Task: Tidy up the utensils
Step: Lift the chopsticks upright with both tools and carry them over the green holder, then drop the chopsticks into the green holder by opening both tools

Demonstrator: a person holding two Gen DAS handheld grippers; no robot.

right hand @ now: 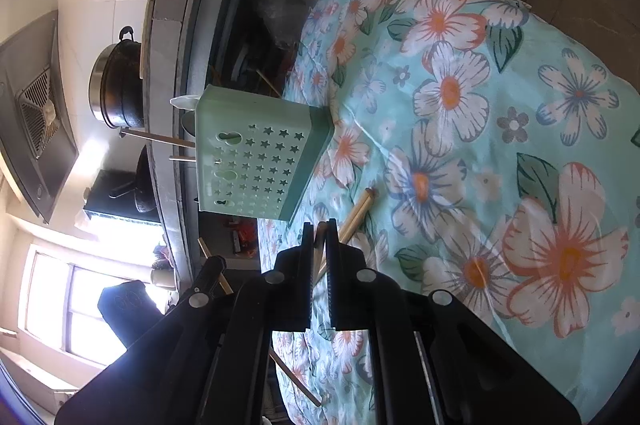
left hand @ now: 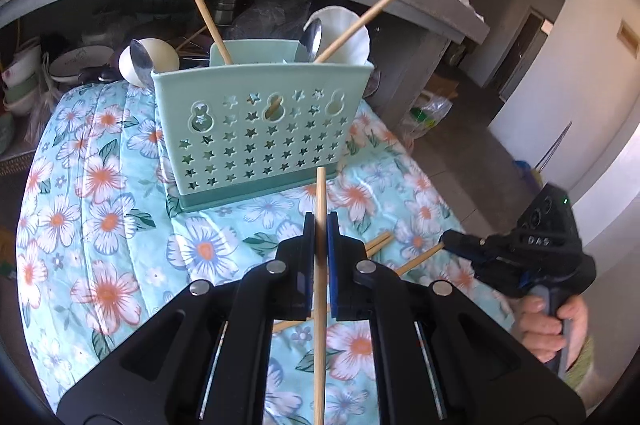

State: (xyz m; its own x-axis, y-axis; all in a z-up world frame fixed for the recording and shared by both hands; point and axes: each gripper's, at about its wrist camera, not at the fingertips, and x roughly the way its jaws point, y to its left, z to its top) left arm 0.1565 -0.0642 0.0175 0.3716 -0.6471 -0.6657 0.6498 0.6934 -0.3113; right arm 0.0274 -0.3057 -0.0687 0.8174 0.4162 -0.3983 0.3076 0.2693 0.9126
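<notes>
Chopstick [left hand: 320,265] stands clamped upright in the left claw [left hand: 320,225], just near of the green holder [left hand: 256,129] on the flowered cloth [left hand: 100,185]. Two chopsticks and two spoons already lean in the holder; two more chopsticks [left hand: 378,243] lie to the right. Tipping the light holder with the long stick looks the likeliest slip.

From the right wrist, the right claw [right hand: 320,229] pinches another chopstick [right hand: 319,249] by its end; so thin a grip may let it swivel loose.
</notes>
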